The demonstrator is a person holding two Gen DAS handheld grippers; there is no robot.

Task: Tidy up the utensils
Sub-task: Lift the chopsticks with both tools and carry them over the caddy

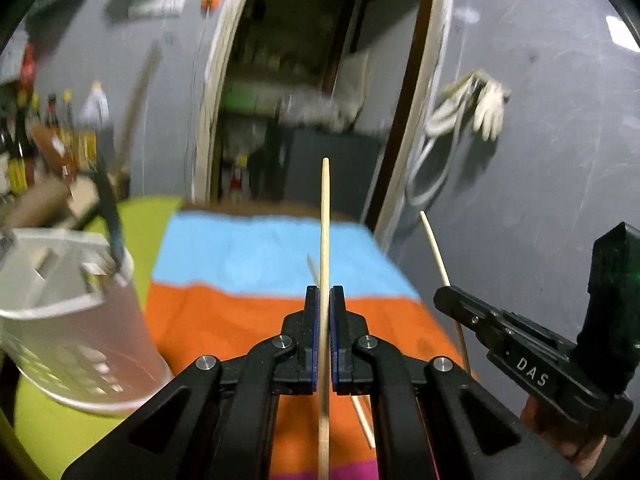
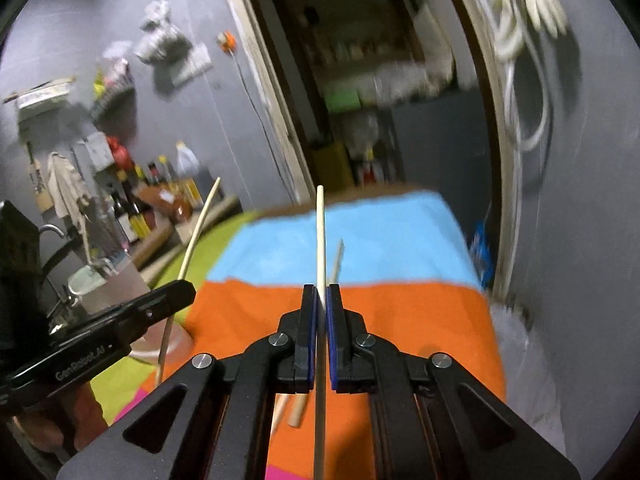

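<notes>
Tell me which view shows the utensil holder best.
Left wrist: the white utensil holder is large, with its rim and slotted wall visible. Right wrist shows it small, distant, and partly behind the left gripper.

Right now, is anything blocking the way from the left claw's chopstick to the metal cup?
Nothing visible. The left claw holds its chopstick upright, and the cup stands just left of it with only open cloth between.
</notes>
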